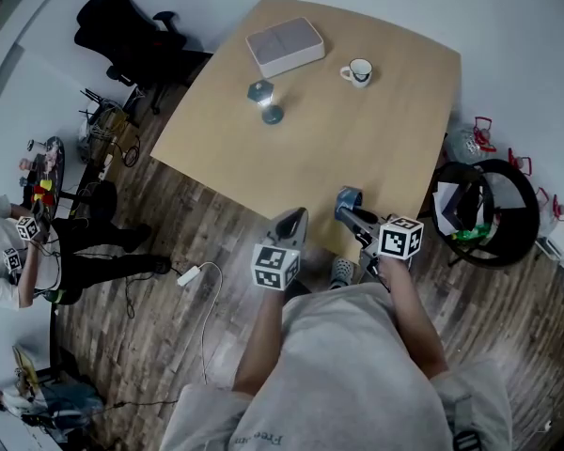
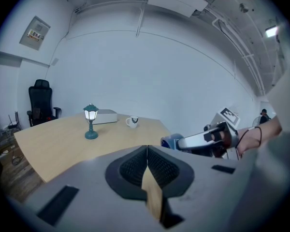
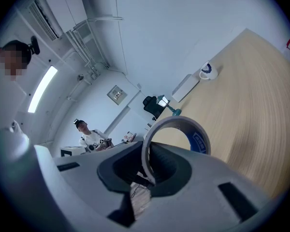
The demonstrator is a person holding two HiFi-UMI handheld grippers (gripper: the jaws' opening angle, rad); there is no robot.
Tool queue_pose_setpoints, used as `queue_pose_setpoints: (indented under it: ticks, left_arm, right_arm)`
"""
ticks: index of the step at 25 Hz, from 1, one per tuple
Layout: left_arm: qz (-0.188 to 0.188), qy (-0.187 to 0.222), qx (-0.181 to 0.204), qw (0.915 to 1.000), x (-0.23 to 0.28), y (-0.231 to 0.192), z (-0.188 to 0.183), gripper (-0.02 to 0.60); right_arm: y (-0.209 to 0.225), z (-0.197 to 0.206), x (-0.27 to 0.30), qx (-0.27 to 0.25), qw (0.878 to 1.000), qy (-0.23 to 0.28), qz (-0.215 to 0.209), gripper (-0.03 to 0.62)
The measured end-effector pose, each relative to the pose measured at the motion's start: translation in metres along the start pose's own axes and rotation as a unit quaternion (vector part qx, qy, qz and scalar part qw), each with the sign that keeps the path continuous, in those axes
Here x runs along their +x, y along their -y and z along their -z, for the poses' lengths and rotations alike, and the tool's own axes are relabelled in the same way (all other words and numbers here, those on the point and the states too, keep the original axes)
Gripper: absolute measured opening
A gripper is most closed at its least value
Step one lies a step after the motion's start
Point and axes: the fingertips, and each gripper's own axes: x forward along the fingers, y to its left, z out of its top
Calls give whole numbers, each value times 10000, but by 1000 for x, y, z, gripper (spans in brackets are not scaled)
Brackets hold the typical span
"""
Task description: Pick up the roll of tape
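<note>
The roll of tape (image 1: pixel 349 198), grey with a blue inner ring, hangs just above the near edge of the wooden table (image 1: pixel 338 148). My right gripper (image 1: pixel 346 212) is shut on the rim of the tape roll (image 3: pixel 178 131), whose band stands upright between the jaws of the right gripper (image 3: pixel 146 154). My left gripper (image 1: pixel 295 218) hovers beside it at the table's near edge, shut and empty. In the left gripper view the left gripper (image 2: pixel 147 152) has its pads pressed together, and the tape roll (image 2: pixel 171 141) shows ahead to the right with the right gripper (image 2: pixel 180 142) reaching in from the right.
On the table stand a small green lamp (image 1: pixel 271 103), a white mug (image 1: pixel 357 72) and a flat white box (image 1: pixel 284 47). A black office chair (image 1: pixel 122 31) is at the far left, a person (image 1: pixel 23 256) stands left, and a black ring-shaped stand (image 1: pixel 493 212) sits right.
</note>
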Motion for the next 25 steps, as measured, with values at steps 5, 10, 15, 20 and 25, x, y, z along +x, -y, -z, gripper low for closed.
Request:
queue_pose_setpoints:
  ticks: [5, 10, 15, 20, 25]
  left_arm:
    - [0, 26, -67, 10000, -1, -2, 4, 6]
    - [-14, 18, -106, 9999, -3, -1, 8, 6]
    - [-45, 30, -125, 9999, -7, 0, 10, 6]
    - [-79, -7, -114, 9999, -11, -1, 14, 6]
    - [-83, 3, -126, 9999, -13, 2, 16, 6]
  right_arm:
    - [3, 3, 0, -34, 10000, -40, 42, 44]
    - [1, 6, 1, -85, 9999, -126, 47, 44]
    - [0, 10, 1, -108, 9998, -167, 39, 44]
    - [-2, 8, 2, -38, 10000, -74, -38, 44]
    - [-5, 13, 1, -155, 9997, -180, -58, 43]
